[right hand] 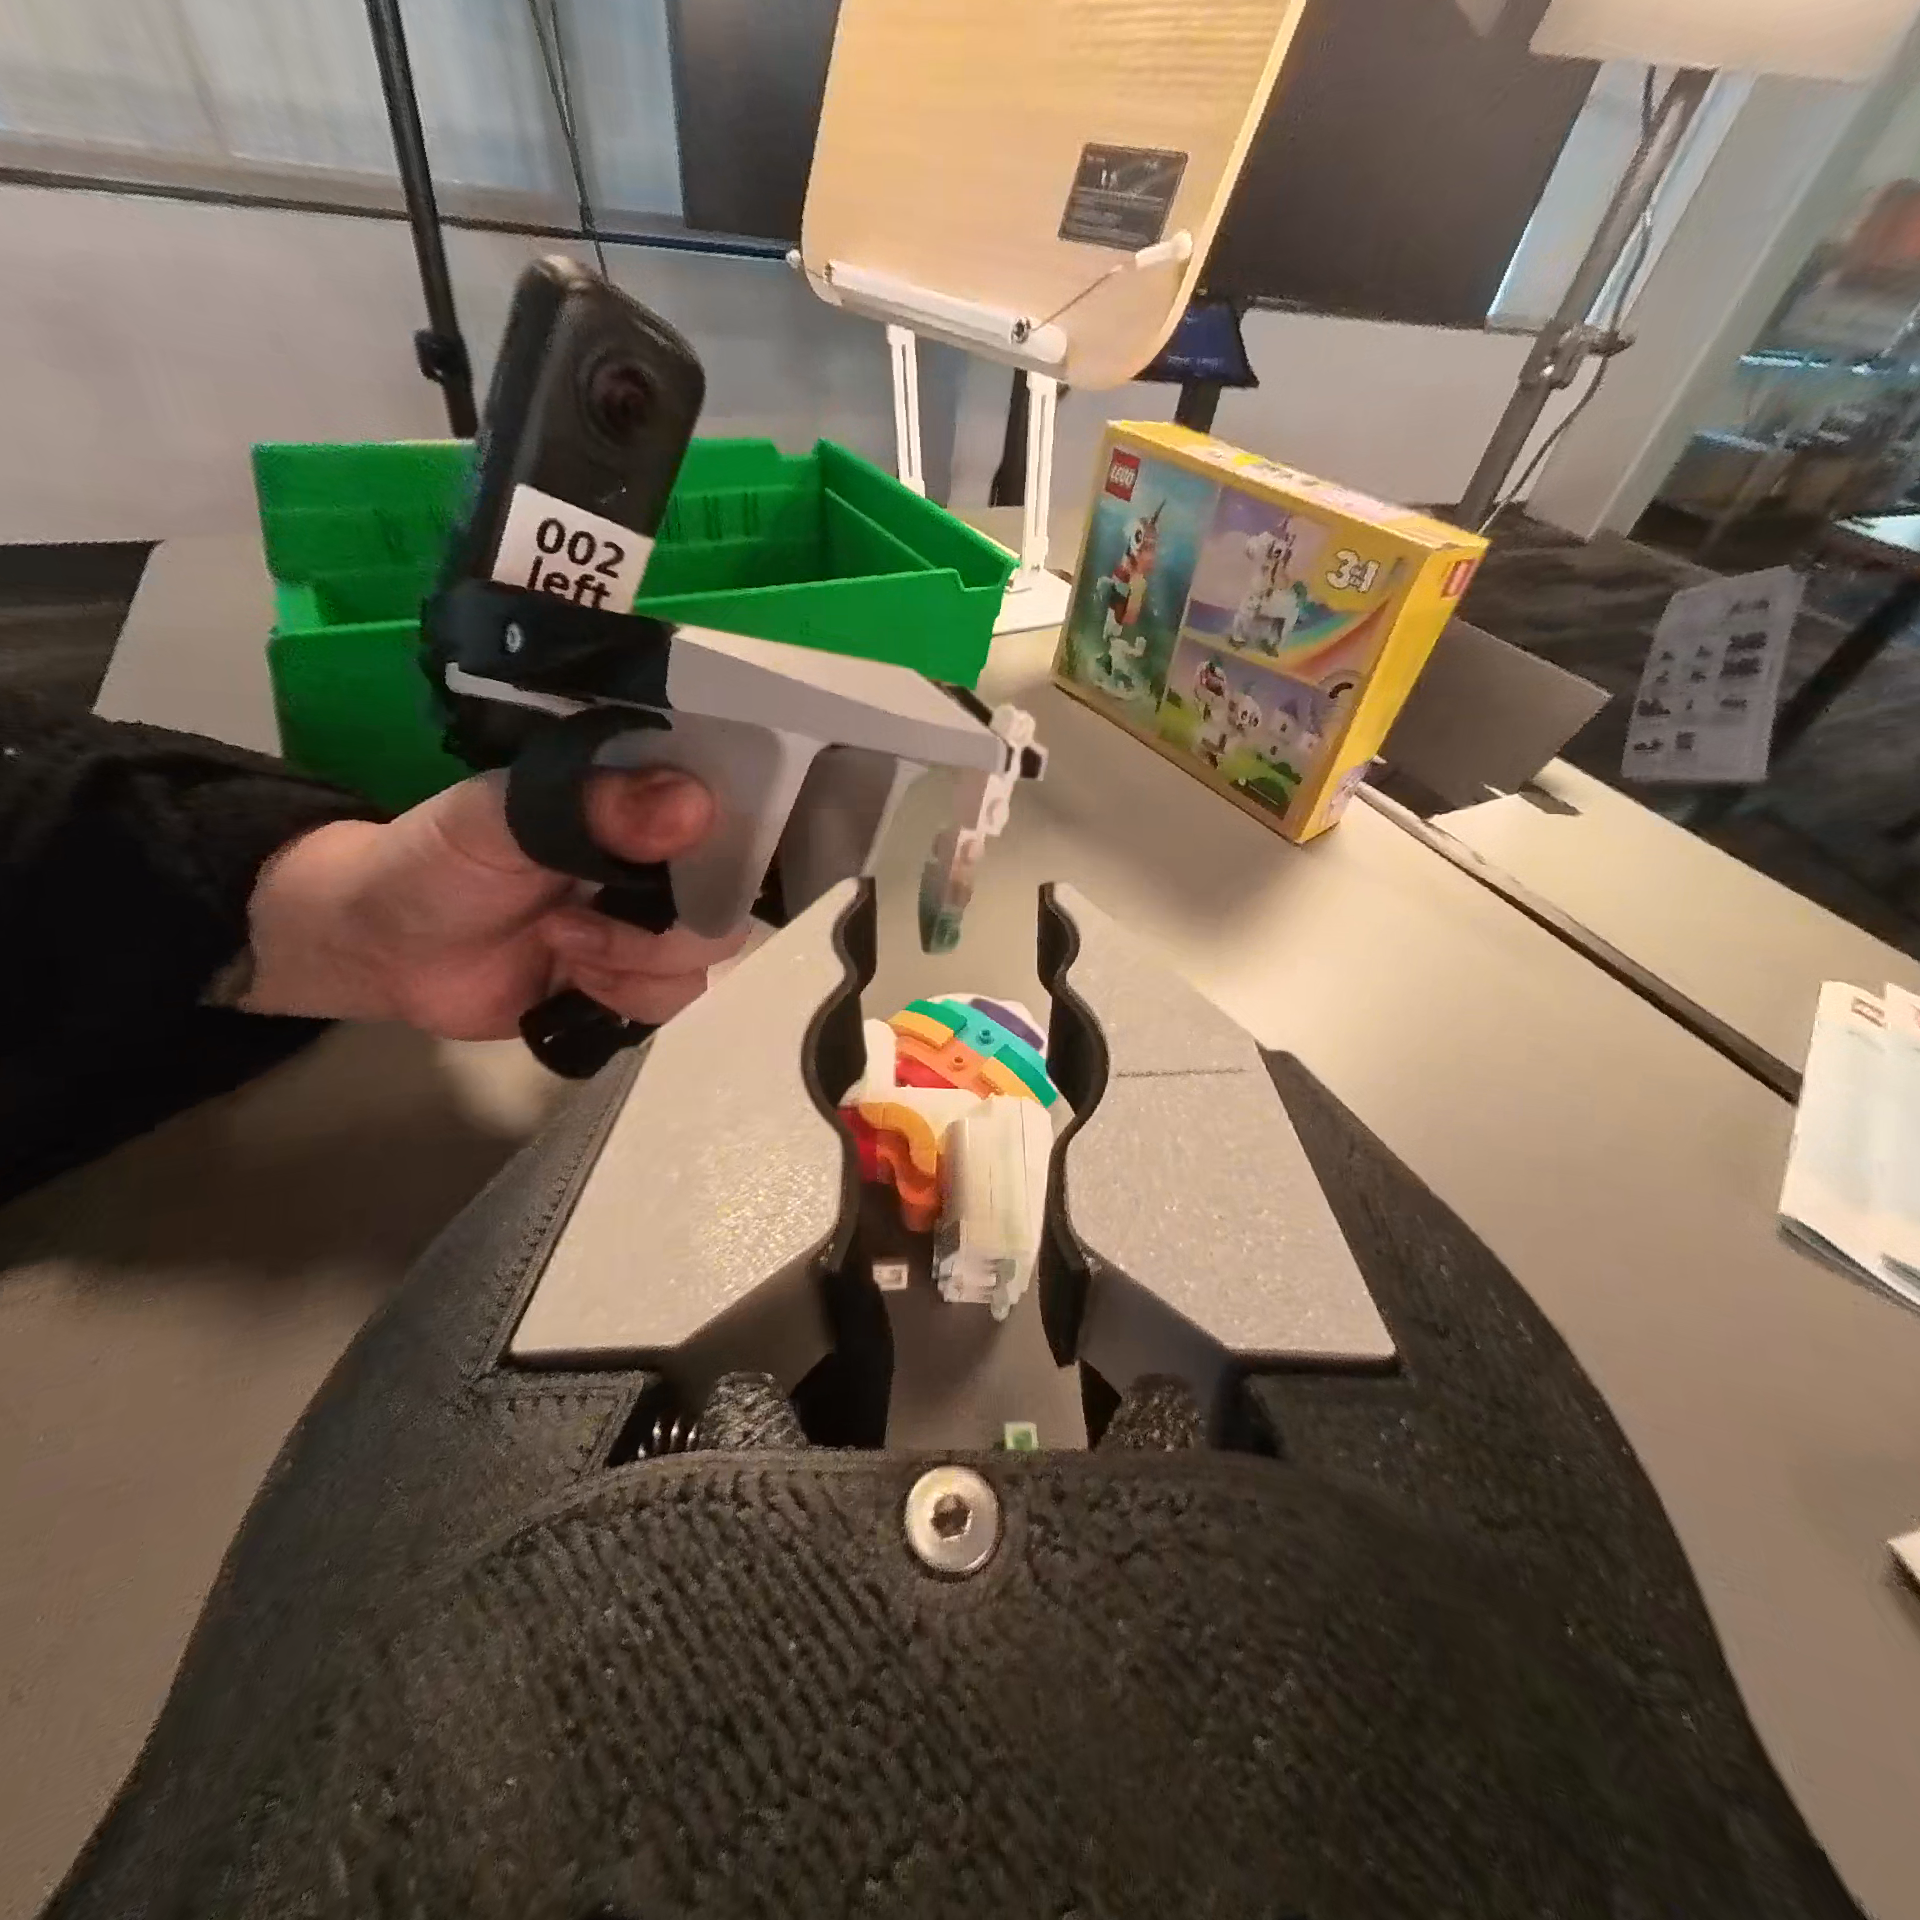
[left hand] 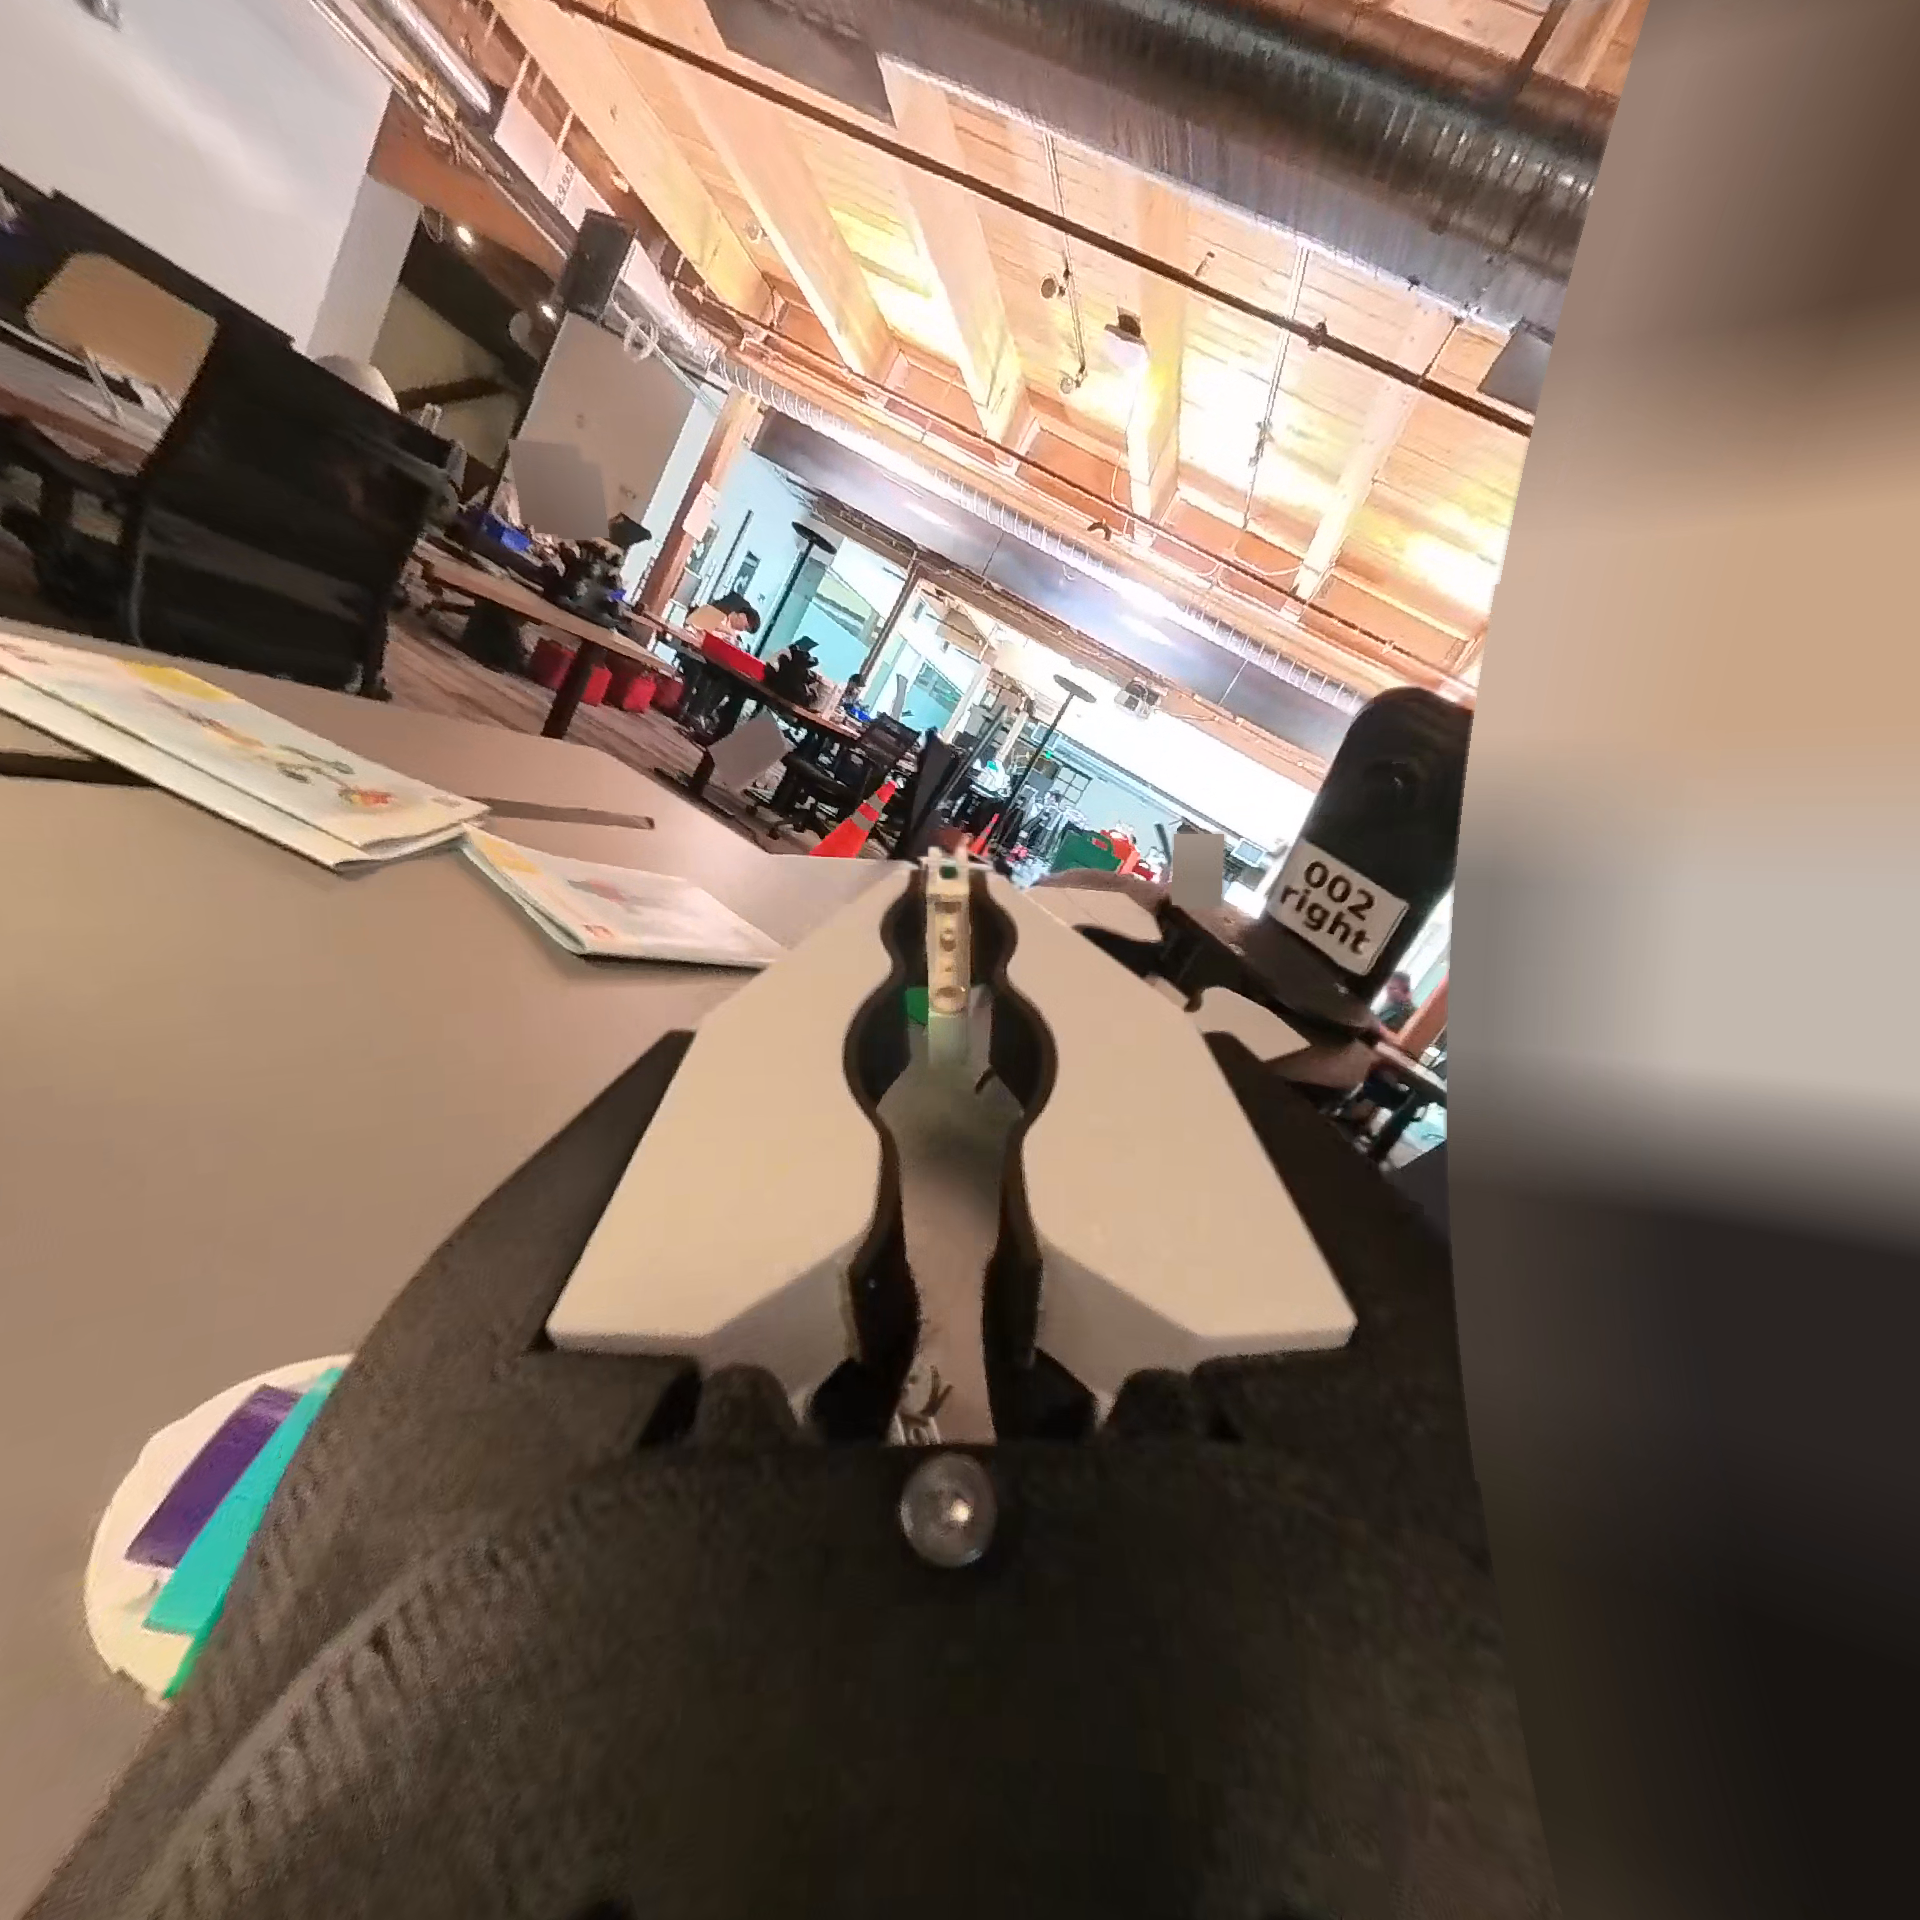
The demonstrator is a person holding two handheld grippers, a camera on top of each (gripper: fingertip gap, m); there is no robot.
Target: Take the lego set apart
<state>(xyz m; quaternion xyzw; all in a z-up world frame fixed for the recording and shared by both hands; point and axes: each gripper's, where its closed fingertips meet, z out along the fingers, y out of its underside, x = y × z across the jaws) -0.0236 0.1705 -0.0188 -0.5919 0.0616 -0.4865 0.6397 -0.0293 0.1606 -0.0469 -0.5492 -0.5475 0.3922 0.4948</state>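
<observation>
My left gripper (left hand: 951, 883) is shut on a thin white lego piece (left hand: 948, 935) that sticks out past its tips. In the right wrist view a hand holds this gripper (right hand: 1013, 743) in the air, and the white piece (right hand: 982, 821) hangs down from it. My right gripper (right hand: 956, 904) holds the white, red and orange lego model (right hand: 956, 1164) between its fingers, just below the left gripper's tips. A rainbow part on a white base (right hand: 982, 1029) lies on the table (right hand: 1351, 1039) beyond; it also shows in the left wrist view (left hand: 208, 1538).
A green divided bin (right hand: 831, 582) stands at the back left, with the yellow lego box (right hand: 1247, 623) to its right. A wooden board on a white stand (right hand: 1018, 156) rises behind. Booklets (left hand: 260, 748) lie on the table, and more papers (right hand: 1849, 1143) at the right edge. My two grippers' fingertips are within a few centimetres of each other.
</observation>
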